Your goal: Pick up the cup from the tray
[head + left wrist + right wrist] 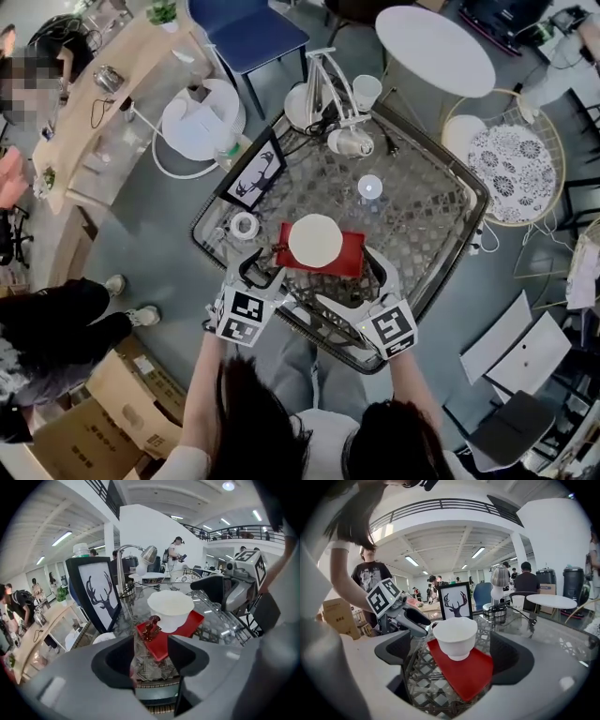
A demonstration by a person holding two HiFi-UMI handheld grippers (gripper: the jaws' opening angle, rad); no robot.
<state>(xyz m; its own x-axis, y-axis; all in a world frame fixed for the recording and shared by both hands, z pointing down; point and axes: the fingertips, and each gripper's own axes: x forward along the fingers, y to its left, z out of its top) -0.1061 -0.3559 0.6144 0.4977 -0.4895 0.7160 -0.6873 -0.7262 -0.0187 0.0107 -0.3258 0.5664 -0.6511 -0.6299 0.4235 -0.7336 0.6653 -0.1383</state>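
Note:
A white cup [315,240] stands upright on a red tray [349,259] near the front of the patterned glass table [422,216]. My left gripper [262,273] is open at the tray's left corner. In the left gripper view that corner [158,644], with a small dark red ornament [151,627], lies between the jaws, and the cup [171,609] is beyond. My right gripper [361,284] is open at the tray's front right. In the right gripper view the cup [455,636] and tray [471,673] sit in the wide gap between the jaws, untouched.
A deer picture frame [253,178], a tape roll [244,225], a small glass [370,187], a desk lamp [330,94] and a paper cup [367,91] share the table. A white round table [436,47] and a wicker chair [511,159] stand behind it. Cardboard boxes [103,403] lie at the left.

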